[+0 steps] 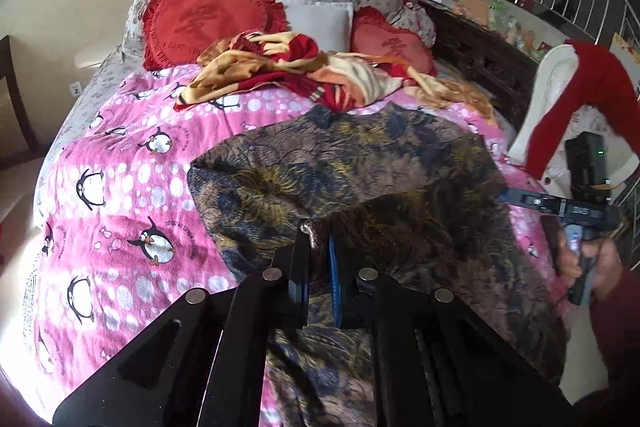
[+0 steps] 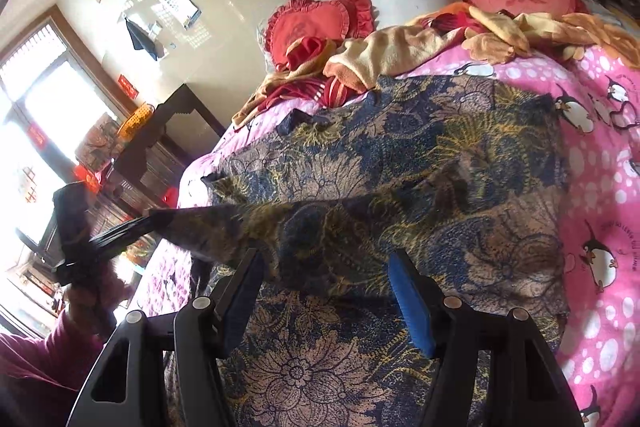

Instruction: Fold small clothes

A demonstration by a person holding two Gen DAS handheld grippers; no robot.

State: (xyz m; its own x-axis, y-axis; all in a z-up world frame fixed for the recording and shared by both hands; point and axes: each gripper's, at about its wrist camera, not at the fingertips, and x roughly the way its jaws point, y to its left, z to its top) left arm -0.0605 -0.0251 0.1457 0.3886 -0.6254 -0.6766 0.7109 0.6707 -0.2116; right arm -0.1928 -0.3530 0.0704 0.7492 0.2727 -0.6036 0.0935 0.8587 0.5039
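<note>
The left tool (image 1: 318,227) was pressed together on a pinch of the patterned garment (image 1: 360,163), a small nub of cloth poking up between its black and blue pads, and from the right wrist view that pinched corner stood lifted into a taut point off the left side of the bed (image 2: 600,155). The garment itself lay spread across the pink penguin bedspread (image 1: 120,167), its collar end toward the pillows and the crumpled red and orange blanket (image 1: 288,67), its lower part running to the bed's near edge. It read as thin, light and limp: it tented where pulled and sagged everywhere else, so it would drape and slide rather than hold a crease unaided. Hems and corners looked like the sensible places to take hold, two layers pinched together. Over on the right, the right tool (image 2: 326,291) hung with its jaws spread above the cloth near the bed's near edge, gripping nothing, the fabric lying loose below them.
</note>
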